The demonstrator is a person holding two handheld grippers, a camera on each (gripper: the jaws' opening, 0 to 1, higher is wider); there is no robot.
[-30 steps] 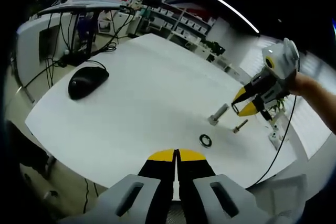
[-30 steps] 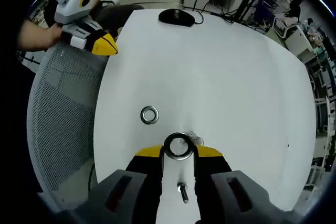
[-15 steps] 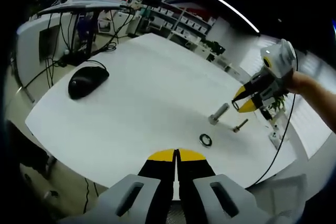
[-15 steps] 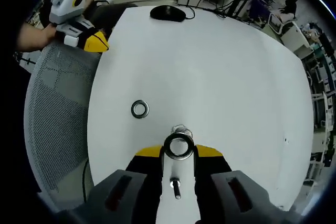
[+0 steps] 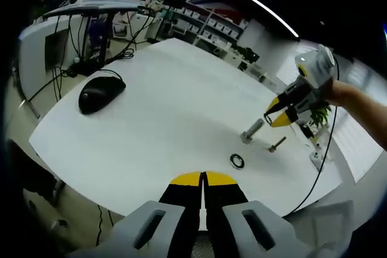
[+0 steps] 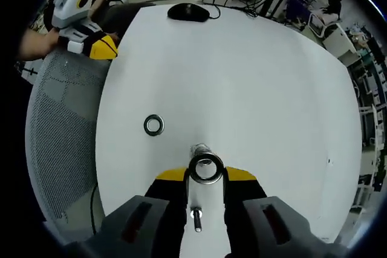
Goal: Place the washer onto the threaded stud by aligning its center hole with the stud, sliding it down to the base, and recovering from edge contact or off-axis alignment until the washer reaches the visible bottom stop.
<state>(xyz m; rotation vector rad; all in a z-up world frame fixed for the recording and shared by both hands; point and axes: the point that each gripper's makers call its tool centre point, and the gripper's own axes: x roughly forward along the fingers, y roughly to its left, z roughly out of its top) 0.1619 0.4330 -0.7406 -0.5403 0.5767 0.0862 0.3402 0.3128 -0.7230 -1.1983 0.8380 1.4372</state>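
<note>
**Washer carried up over the stud**

Since a second ago the right gripper [image 6: 205, 175] has risen from the white table [image 6: 242, 77], and the threaded stud [image 6: 199, 150] now shows just beyond its tips. Its jaws pinch the washer [image 6: 205, 169], whose hole faces the camera. The stud lies on its side in the left gripper view. The left gripper [image 5: 204, 179] hangs pressed together at the table's edge. A second washer [image 6: 153, 125] lies flat nearby

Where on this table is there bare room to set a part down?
Free: the wide white table stretch between the mouse and the upright stud, and its right side. Crowded: near the stud, with the loose washer, small bolt and right hand-held gripper holding a washer.
</note>
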